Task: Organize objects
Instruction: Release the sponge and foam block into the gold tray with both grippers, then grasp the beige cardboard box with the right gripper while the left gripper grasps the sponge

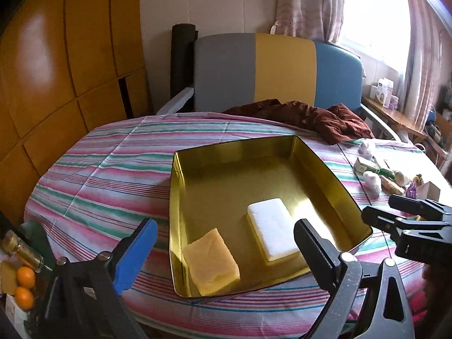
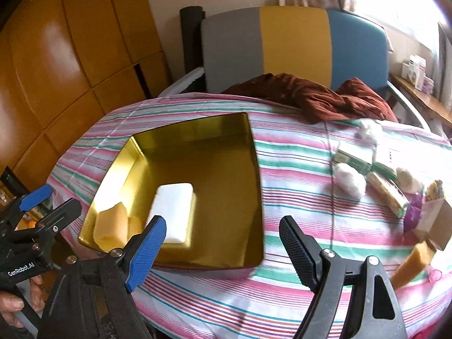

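Observation:
A gold tin tray [image 1: 175, 197] [image 2: 255, 169] sits on the striped tablecloth. In it lie a yellow soap block [image 1: 212, 262] [image 2: 111, 224] and a white soap bar [image 1: 272, 227] [image 2: 172, 209], side by side and apart. My left gripper [image 1: 226, 251] hovers over the tray's near side, open, with nothing between its pads. My right gripper [image 2: 223, 251] is open and empty above the tray's near right corner. Each gripper also shows in the other's view: the left gripper [image 2: 50, 203] at the left edge, the right gripper [image 1: 380, 207] at the right edge.
Loose items lie right of the tray: cotton balls [image 2: 350, 180], a green-white box [image 2: 356, 159], a wrapped bar [image 2: 388, 195], a small carton [image 2: 436, 220], a brown soap bar [image 2: 412, 264]. A brown cloth [image 1: 319, 120] lies at the back by a chair [image 1: 254, 70]. Oranges [image 1: 25, 276] sit far left.

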Demonstrator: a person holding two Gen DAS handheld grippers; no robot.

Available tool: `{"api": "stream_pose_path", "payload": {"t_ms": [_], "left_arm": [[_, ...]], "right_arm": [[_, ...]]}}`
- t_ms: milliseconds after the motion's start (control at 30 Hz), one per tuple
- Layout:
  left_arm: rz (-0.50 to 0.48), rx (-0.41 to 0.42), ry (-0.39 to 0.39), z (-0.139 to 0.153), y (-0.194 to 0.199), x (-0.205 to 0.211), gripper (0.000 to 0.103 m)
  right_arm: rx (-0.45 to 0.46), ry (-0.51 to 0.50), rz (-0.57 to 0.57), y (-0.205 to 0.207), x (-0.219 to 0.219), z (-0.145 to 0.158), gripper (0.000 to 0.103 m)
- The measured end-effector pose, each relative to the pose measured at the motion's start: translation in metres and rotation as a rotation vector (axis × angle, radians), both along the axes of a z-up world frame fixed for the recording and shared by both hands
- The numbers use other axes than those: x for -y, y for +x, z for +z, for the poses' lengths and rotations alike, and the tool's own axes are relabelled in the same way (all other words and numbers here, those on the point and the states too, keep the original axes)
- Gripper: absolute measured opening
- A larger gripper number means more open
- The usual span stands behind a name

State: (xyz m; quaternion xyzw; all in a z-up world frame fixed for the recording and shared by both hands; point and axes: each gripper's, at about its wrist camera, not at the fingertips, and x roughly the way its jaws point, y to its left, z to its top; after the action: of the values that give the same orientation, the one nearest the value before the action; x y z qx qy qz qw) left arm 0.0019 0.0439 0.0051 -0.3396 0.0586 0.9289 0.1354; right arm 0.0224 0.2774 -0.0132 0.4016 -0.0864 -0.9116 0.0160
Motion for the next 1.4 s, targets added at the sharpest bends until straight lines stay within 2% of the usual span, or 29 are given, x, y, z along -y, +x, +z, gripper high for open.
{"api": "stream_pose_path", "payload": {"t_ms": [133, 333, 533, 667, 867, 967, 1167, 1400], "left_arm": [[-0.013, -0.004, -0.004, 0.001, 0.000, -0.007, 0.098], [-0.090, -0.013, 0.023, 0.007, 0.001, -0.024, 0.098], [-0.231, -0.013, 0.029, 0.010, 0.004, -0.061, 0.098], [-0.327, -0.004, 0.023, 0.009, 0.006, -0.096, 0.098], [-0.463, 0.018, 0.004, 0.004, 0.013, -0.147, 0.098], [-0.528, 0.023, -0.002, 0.002, 0.018, -0.173, 0.098], [-0.694, 0.061, -0.017, -0.012, 0.031, -0.226, 0.097], [-0.827, 0.093, 0.003, -0.029, 0.043, -0.271, 0.097]], "right_arm": [[0.000, 0.003, -0.042, 0.008, -0.017, 0.001, 0.084], [-0.024, 0.009, -0.160, 0.026, -0.062, 0.012, 0.084], [-0.058, 0.014, -0.343, 0.063, -0.132, 0.033, 0.084], [-0.043, 0.029, -0.486, 0.092, -0.180, 0.038, 0.084], [-0.021, -0.060, -0.627, 0.121, -0.235, 0.032, 0.084], [-0.013, -0.102, -0.654, 0.126, -0.250, 0.027, 0.084], [0.032, -0.154, -0.621, 0.108, -0.260, 0.012, 0.084], [0.071, -0.136, -0.592, 0.078, -0.260, 0.003, 0.084]]}}
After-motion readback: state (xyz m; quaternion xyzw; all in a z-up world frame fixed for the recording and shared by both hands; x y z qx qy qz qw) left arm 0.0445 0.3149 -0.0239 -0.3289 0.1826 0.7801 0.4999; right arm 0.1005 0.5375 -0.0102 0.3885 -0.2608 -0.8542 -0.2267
